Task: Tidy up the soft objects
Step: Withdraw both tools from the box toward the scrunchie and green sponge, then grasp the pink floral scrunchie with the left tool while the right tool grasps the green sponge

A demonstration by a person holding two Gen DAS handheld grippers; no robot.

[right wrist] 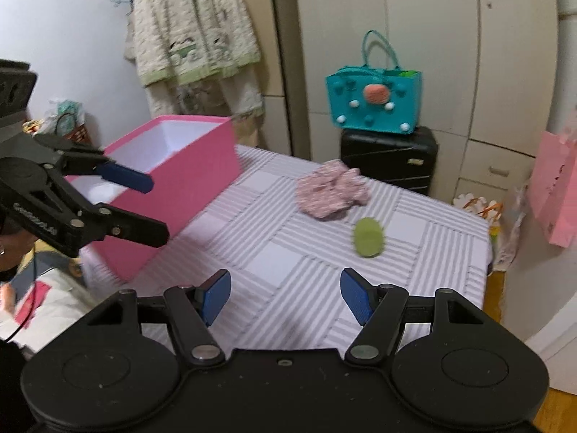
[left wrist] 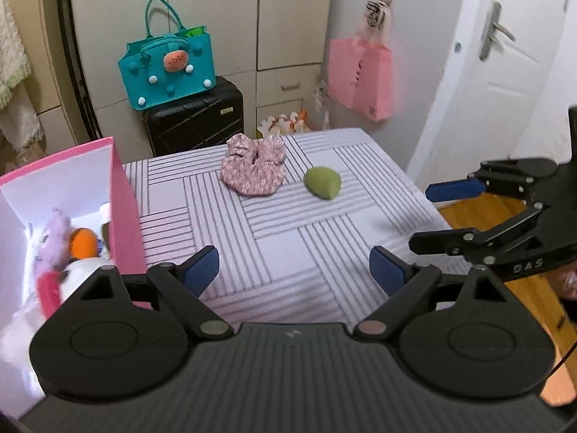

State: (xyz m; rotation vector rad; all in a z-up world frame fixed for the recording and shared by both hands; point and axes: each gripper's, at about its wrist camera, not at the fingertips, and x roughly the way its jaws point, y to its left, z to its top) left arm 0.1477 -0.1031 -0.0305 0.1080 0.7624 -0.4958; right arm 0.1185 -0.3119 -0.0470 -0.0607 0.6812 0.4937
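Note:
On the striped tablecloth (left wrist: 299,249) (right wrist: 288,259) lie a pink floral fabric piece (left wrist: 254,167) (right wrist: 331,193) and a green soft lump (left wrist: 322,182) (right wrist: 368,236) beside it. A pink box (left wrist: 122,202) (right wrist: 187,180) stands at the table's left, with plush toys (left wrist: 61,256) inside. My left gripper (left wrist: 294,270) is open and empty over the near table, well short of both items. My right gripper (right wrist: 286,294) is open and empty too, also short of them. Each gripper shows in the other's view: the right one (left wrist: 443,216) at the right edge, the left one (right wrist: 151,209) by the box.
A black suitcase (left wrist: 196,117) (right wrist: 391,158) with a teal handbag (left wrist: 167,66) (right wrist: 375,103) on top stands behind the table. A pink paper bag (left wrist: 362,75) hangs on the wall by a white door (left wrist: 505,54). Cupboards (right wrist: 432,54) and a hanging garment (right wrist: 194,36) fill the back.

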